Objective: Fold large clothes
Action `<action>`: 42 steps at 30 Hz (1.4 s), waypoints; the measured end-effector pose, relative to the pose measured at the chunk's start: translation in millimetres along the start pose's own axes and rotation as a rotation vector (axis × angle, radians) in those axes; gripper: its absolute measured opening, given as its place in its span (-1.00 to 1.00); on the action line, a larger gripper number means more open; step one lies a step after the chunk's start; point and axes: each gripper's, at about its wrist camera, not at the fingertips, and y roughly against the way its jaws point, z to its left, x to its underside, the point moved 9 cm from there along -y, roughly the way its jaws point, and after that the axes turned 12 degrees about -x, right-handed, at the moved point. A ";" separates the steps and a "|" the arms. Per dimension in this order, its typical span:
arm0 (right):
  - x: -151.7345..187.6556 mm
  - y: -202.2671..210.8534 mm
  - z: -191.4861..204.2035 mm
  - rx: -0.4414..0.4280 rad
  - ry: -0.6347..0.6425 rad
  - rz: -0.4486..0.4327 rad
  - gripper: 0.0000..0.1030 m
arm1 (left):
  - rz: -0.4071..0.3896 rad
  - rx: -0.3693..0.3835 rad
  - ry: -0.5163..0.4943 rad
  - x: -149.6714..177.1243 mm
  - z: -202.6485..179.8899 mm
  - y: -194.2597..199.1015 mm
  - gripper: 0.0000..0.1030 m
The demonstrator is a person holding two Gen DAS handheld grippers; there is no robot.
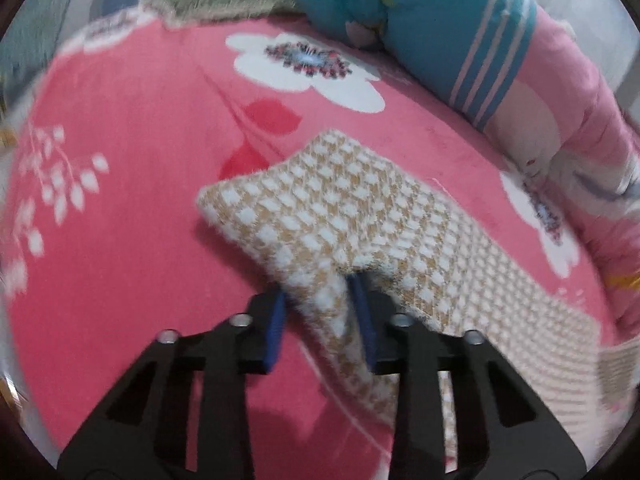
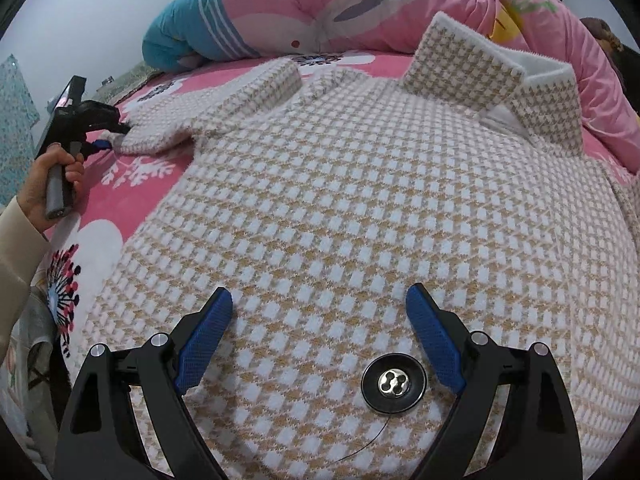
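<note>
Nearest to us in the right wrist view is a large black button (image 2: 393,383) with a metal centre, sewn to the houndstooth coat (image 2: 340,200) and trailing a loose thread; it lies between the spread fingers of our right gripper (image 2: 319,334), whose jaws stand wide apart over the cloth and hold nothing. The coat lies spread across the pink flowered blanket (image 2: 136,184) on the bed, collar toward the rolled quilt (image 2: 320,4) at the far side. Our left gripper (image 1: 322,322) has its blue pads pinched on the sleeve end (image 1: 316,216), with the fabric bunched between them; from the other view our hand (image 2: 60,176) works its handle out at the coat's left. We judge the coat thick, fuzzy and soft, fairly heavy for its size, so it should drape and sag rather than hold a crease. It is not slippery, and a pinch on a doubled edge ought to hold. We would take it at the cuffs, hem corners and shoulders, keeping clear of the button.
</note>
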 end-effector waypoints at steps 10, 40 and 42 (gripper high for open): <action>0.3 11.7 -2.9 -0.032 -0.037 -0.028 0.67 | -0.388 -0.024 -0.313 -14.2 -68.9 135.5 -0.69; 65.1 101.2 -38.6 0.005 -0.241 -0.067 0.68 | -0.106 0.420 -0.884 291.0 -200.4 203.8 0.22; 67.1 99.0 -38.2 0.007 -0.242 -0.060 0.68 | -0.127 0.448 -0.891 293.9 -195.3 214.4 0.37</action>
